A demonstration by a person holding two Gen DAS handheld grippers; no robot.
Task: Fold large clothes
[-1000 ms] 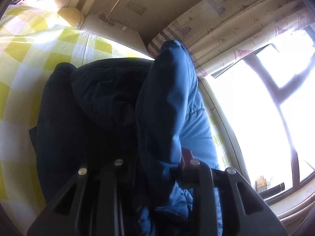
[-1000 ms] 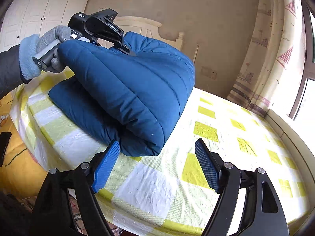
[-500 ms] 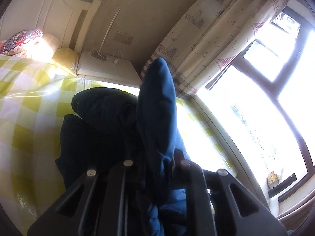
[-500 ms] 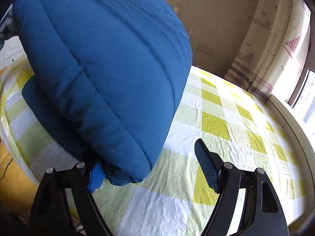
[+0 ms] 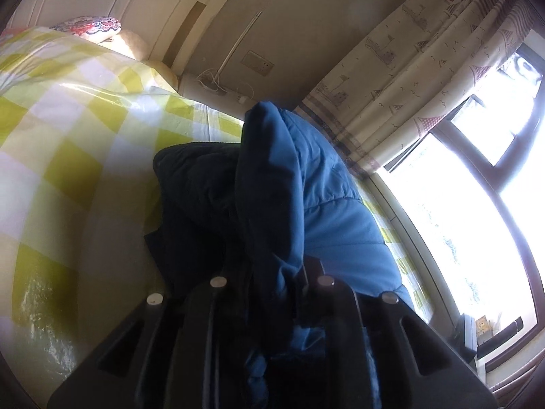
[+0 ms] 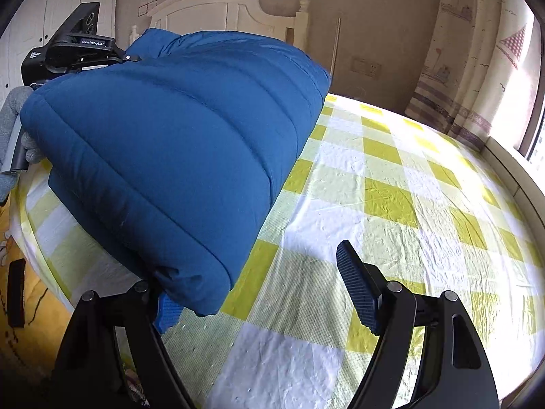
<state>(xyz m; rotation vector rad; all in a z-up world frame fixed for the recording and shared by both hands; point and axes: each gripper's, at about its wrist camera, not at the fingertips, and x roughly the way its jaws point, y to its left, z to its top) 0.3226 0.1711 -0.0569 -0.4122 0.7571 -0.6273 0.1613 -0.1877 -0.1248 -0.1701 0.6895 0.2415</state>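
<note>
Blue puffer jacket (image 6: pixel 177 156) bunched on checked bed sheet (image 6: pixel 391 204), near bed's foot edge, upper layer lifted to carry fold over. Left gripper (image 5: pixel 269 283) pinching a ridge of jacket fabric, holding that layer up off lower part. Right gripper (image 6: pixel 259 293) spread wide, nothing between fingers, low at jacket's near corner, probably lining up to grab it.

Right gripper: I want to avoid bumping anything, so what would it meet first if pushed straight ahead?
Probably the checked bedsheet: the open right gripper points across it, with the blue jacket just left, over one fingertip.
</note>
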